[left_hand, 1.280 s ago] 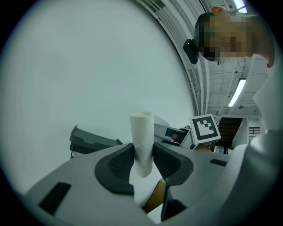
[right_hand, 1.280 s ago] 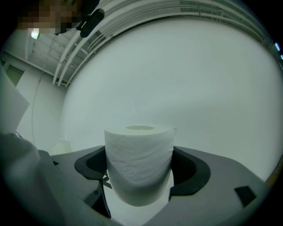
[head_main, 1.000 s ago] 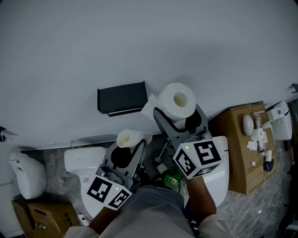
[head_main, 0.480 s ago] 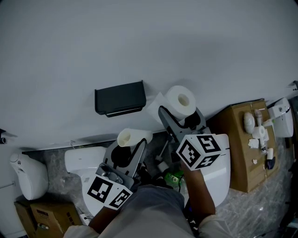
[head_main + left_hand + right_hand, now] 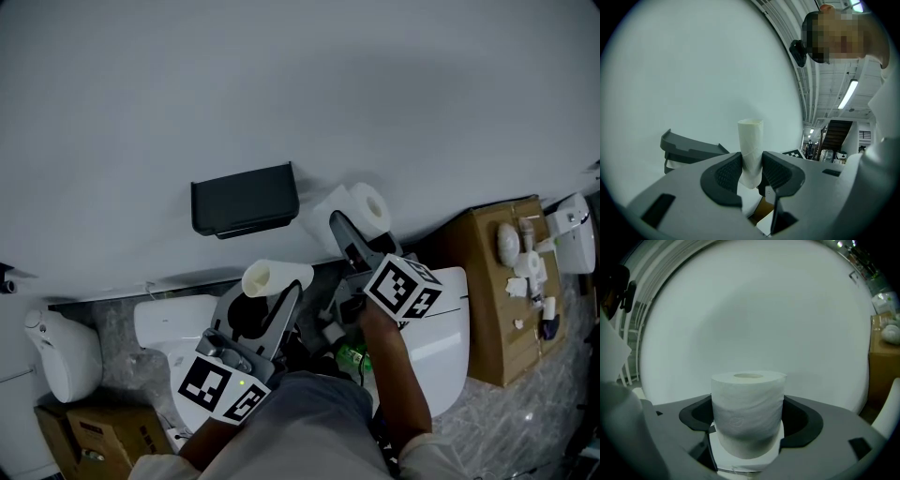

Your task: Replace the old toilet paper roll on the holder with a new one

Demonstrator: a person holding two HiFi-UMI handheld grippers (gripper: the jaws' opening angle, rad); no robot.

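Note:
A black holder hangs on the white wall; its grey-black shelf also shows in the left gripper view. My left gripper is shut on an almost bare cardboard tube, below and right of the holder. The pads squeeze the tube, which stands upright between them. My right gripper is shut on a full white toilet paper roll, just right of the holder. In the right gripper view the roll fills the gap between the jaws, its hollow core facing up.
A white toilet lid lies below the right gripper and a white cistern below the left. A cardboard box with small bottles on it stands at the right. A white appliance and another box sit at bottom left.
The right gripper has sunk and rolled, carrying the full roll lower, close beside the holder's right end. The left gripper and its tube have stayed put.

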